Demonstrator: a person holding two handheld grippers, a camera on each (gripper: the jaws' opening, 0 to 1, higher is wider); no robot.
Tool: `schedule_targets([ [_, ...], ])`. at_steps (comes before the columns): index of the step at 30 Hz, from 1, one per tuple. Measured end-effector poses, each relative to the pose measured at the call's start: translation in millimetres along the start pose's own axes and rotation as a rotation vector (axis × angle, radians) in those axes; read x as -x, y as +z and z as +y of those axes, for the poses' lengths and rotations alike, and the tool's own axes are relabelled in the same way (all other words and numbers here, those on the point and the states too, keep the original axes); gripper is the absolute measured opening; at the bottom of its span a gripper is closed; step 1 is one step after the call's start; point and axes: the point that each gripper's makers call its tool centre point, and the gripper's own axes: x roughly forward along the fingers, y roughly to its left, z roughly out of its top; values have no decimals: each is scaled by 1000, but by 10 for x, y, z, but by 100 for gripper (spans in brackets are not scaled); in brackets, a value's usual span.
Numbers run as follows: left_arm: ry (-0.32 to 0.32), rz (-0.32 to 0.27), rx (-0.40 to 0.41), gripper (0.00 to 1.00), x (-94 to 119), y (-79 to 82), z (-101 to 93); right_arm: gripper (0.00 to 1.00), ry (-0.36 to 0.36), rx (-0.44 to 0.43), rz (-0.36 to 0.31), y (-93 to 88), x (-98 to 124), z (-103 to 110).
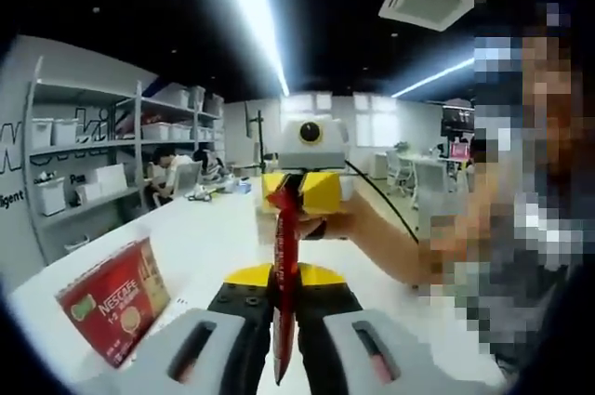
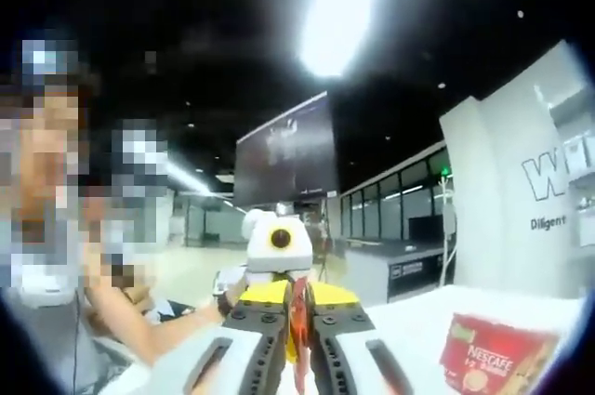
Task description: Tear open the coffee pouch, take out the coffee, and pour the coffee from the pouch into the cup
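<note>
Both grippers clench the red coffee stick [image 1: 285,274]: the left gripper [image 1: 282,339] holds one end, the right gripper [image 2: 297,344] the other. It looks light, thin and floppy, so gripping close to the sealed end should tear it best.

Red Nescafé box [image 1: 113,300] on the white table [image 1: 204,246], storage shelving [image 1: 88,167] behind, hanging dark screen [image 2: 284,151].

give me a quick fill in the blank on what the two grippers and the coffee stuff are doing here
1. The thin coffee pouch is coloured ____.
2. The pouch is clamped at its two ends by the left gripper and the ____ gripper.
3. The red Nescafe box stands on a ____ table.

Missing words: red; right; white
</note>
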Motion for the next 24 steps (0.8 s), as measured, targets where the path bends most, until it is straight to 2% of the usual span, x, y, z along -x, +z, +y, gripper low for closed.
schedule_targets([
  [8,-3,-2,8,11,4,1,-3,3,-6,-8,12,1,-8,0],
  [12,-29,-31,-4,12,-2,60,-91,2,-6,17,13,47,-14,63],
  [14,-20,-46,-44,13,10,104,-97,2,-3,42,21,60,-22,117],
  [17,-13,-76,-48,15,51,183,-96,2,-9,60,44,39,-26,126],
  [24,12,-103,-64,14,204,230,-50,2,-25,46,72,-34,17,58],
])
